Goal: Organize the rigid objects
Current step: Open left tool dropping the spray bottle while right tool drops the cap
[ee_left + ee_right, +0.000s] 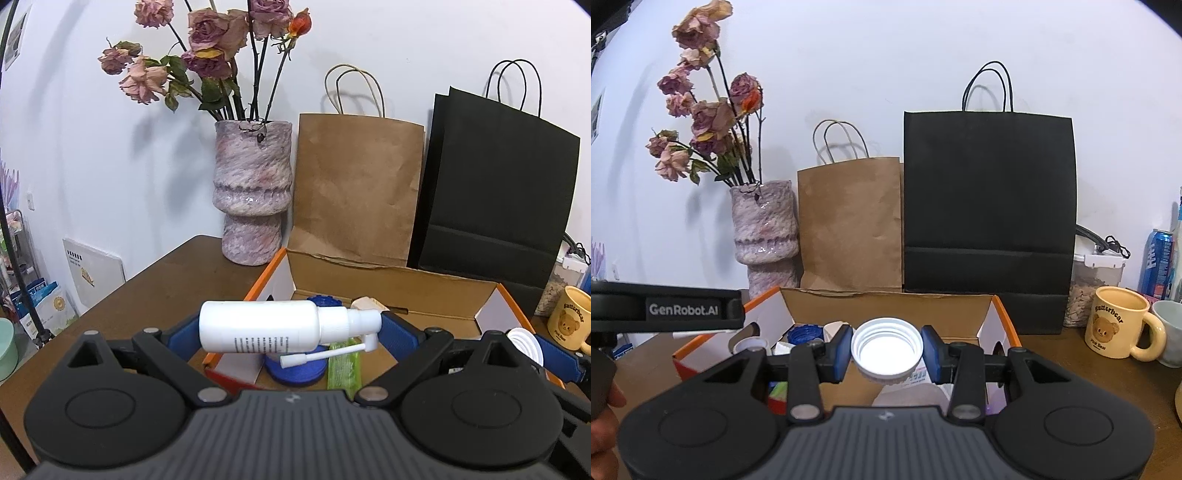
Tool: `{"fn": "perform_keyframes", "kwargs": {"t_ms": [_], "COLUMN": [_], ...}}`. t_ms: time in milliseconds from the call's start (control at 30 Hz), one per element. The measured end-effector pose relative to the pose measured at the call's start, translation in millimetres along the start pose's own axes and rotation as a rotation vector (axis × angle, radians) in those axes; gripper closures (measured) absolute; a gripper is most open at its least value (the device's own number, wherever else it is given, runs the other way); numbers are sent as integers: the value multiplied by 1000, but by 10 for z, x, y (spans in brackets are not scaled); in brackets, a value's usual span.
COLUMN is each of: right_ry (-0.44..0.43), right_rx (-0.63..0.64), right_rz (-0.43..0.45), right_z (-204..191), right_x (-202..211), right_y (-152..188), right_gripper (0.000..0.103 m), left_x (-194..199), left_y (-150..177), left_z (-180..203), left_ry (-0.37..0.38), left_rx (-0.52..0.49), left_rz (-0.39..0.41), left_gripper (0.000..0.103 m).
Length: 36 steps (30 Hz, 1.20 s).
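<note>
My left gripper [288, 328] is shut on a white spray bottle [258, 326], held sideways above the open cardboard box [369, 280], nozzle [321, 356] pointing down-left. Inside the box lie a blue round lid [295, 373] and a green packet [343, 369]. My right gripper [886, 349] is shut on a white screw cap [886, 350], open side facing the camera, above the same box [886, 306]. The white cap also shows at the right of the left wrist view [524, 345]. The left gripper's body [665, 310] reaches in at the left of the right wrist view.
A pink stone vase [253, 192] with dried roses, a brown paper bag [354, 188] and a black paper bag [495, 192] stand behind the box against the wall. A yellow bear mug [1119, 328], a plastic food tub [1093, 284] and a blue can [1156, 262] stand right.
</note>
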State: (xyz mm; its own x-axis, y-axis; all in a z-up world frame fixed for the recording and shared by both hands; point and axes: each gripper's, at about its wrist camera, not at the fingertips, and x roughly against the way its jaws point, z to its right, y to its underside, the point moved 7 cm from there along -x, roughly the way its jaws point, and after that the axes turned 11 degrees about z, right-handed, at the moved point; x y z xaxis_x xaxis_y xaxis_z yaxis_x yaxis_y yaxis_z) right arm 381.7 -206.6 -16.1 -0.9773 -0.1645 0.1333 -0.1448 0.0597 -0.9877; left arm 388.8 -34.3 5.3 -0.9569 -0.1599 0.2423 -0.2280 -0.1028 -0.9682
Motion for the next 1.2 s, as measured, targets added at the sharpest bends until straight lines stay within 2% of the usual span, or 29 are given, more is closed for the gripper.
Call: {"fn": "perform_keyframes", "kwargs": {"t_ms": [567, 867, 933, 967, 1000, 1200], "right_ry": [23, 27, 22, 24, 29, 51], "right_rx": [16, 21, 19, 18, 18, 7], "right_rz": [-36, -52, -55, -46, -33, 0], "right_z": [151, 167, 173, 178, 185, 237], "right_x": [-620, -683, -670, -656, -639, -581], "right_y": [100, 156, 158, 150, 136, 67], "right_gripper": [64, 63, 41, 17, 0, 0], "left_x": [-634, -783, -786, -779, -775, -773], "left_y": [-26, 25, 24, 14, 1, -42], "left_z": [204, 183, 171, 159, 148, 91], "left_ry": [28, 36, 37, 30, 27, 26], "left_rx": [-57, -68, -70, -72, -72, -52], "left_rz": [6, -19, -18, -11, -8, -10], "left_gripper": [4, 3, 0, 0, 0, 0]}}
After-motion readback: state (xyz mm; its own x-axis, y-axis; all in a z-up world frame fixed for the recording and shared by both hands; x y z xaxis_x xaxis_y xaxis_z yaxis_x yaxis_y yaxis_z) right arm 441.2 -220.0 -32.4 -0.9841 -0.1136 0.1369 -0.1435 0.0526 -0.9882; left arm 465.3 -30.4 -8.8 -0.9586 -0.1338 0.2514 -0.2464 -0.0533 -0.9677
